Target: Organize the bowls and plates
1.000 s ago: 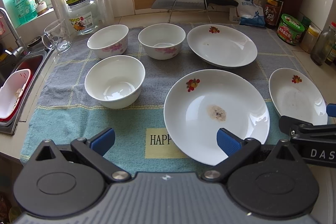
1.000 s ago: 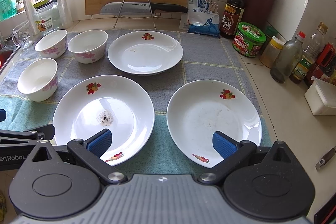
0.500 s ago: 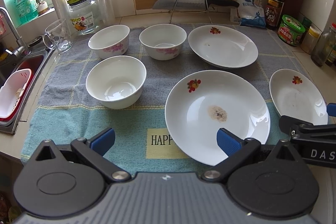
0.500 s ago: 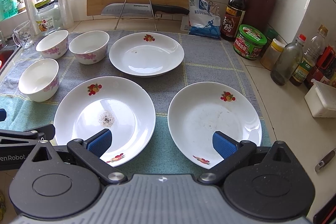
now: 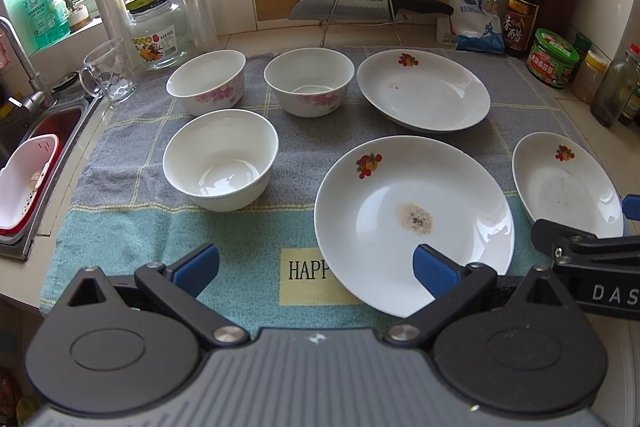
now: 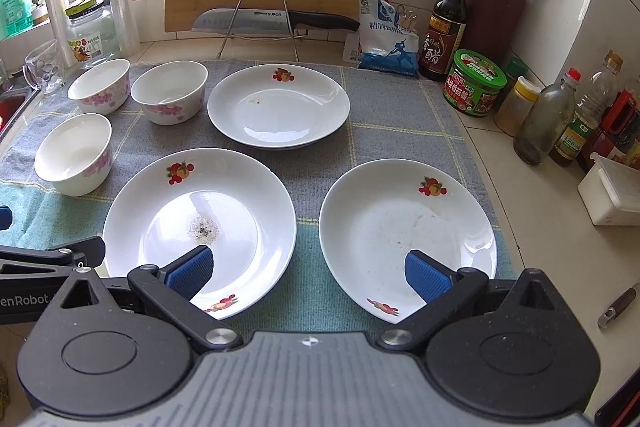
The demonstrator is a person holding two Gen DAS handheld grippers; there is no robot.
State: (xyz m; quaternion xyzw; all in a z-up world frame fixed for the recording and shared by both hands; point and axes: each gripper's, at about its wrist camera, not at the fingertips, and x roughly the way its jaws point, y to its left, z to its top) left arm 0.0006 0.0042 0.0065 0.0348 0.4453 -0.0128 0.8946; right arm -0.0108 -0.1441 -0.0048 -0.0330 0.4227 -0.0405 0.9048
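Three white plates with fruit prints lie on a grey and teal towel (image 5: 132, 227): a near middle plate (image 5: 412, 219) with a food stain, a far plate (image 5: 424, 95) and a right plate (image 6: 404, 231). Three white bowls stand at the left: a near bowl (image 5: 220, 163) and two far bowls (image 5: 206, 83) (image 5: 309, 81). My left gripper (image 5: 316, 267) is open and empty above the towel's near edge, its right finger over the middle plate's rim. My right gripper (image 6: 308, 271) is open and empty, between the middle plate (image 6: 200, 223) and the right plate.
A sink (image 5: 36, 131) with a red and white basket lies at the left. A glass mug (image 5: 108, 71) and jar stand behind the bowls. A cutting board, a knife (image 6: 276, 21) on a wire rack, bottles and a knife block line the back and right.
Both grippers have crept slightly forward and down toward the dishes. The jaws stay open and the dishes have not moved.
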